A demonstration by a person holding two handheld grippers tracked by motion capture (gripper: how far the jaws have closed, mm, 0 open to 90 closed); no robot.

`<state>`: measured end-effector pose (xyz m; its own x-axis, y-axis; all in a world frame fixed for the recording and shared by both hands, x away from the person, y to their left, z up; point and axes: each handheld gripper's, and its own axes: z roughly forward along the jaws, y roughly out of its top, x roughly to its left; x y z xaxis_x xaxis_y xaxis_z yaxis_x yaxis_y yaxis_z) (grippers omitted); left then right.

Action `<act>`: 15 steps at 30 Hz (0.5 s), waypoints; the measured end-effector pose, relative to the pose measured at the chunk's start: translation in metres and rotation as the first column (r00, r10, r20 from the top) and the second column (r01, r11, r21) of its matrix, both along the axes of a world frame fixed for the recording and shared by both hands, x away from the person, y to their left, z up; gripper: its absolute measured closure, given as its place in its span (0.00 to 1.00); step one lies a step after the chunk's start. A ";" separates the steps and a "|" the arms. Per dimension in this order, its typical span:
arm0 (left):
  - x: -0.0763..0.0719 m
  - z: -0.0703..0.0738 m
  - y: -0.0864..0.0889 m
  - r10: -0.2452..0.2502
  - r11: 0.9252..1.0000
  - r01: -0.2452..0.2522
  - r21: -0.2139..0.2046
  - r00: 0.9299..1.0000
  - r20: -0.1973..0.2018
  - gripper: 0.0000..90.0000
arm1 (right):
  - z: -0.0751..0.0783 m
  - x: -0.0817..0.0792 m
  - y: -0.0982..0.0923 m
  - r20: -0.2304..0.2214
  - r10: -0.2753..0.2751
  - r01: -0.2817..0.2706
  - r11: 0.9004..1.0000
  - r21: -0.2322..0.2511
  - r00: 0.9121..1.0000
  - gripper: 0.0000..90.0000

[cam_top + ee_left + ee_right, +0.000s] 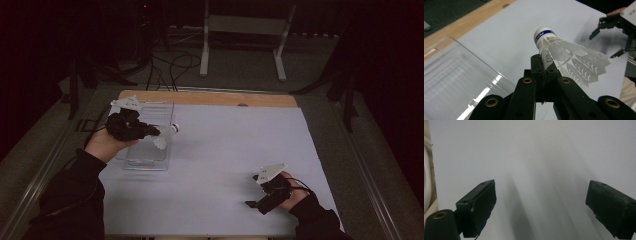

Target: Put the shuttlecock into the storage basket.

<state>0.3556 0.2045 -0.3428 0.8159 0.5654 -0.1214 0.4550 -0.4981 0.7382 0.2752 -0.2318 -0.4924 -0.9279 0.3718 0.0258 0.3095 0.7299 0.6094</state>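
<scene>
Shuttlecock (564, 53): 1, clamped in left tool (543, 75); right tool (541, 207) agape.

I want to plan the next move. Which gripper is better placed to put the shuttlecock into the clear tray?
Left. The left gripper is shut on the shuttlecock and hovers beside the clear tray. The right gripper is open with nothing between its jaws, far across the table.

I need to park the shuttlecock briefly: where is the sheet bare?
The white sheet is bare between the clear plastic tray and the open right gripper, and along its far side by the wooden table edge. Crowded: the left side, where the left gripper holds the white plastic shuttlecock over the tray.
</scene>
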 end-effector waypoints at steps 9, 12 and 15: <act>0.004 0.003 0.008 0.050 0.999 -0.050 0.019 0.998 0.026 1.00 | -0.001 -0.001 -0.001 0.002 0.005 -0.005 1.000 0.008 1.000 0.11; 0.006 0.000 0.010 0.074 0.997 -0.074 0.013 0.997 0.035 1.00 | -0.002 -0.001 -0.001 0.003 0.002 -0.002 1.000 0.018 1.000 0.11; 0.007 -0.003 0.013 0.101 0.995 -0.101 -0.001 0.994 0.046 1.00 | -0.002 -0.002 -0.001 0.003 -0.002 0.002 1.000 0.026 1.000 0.11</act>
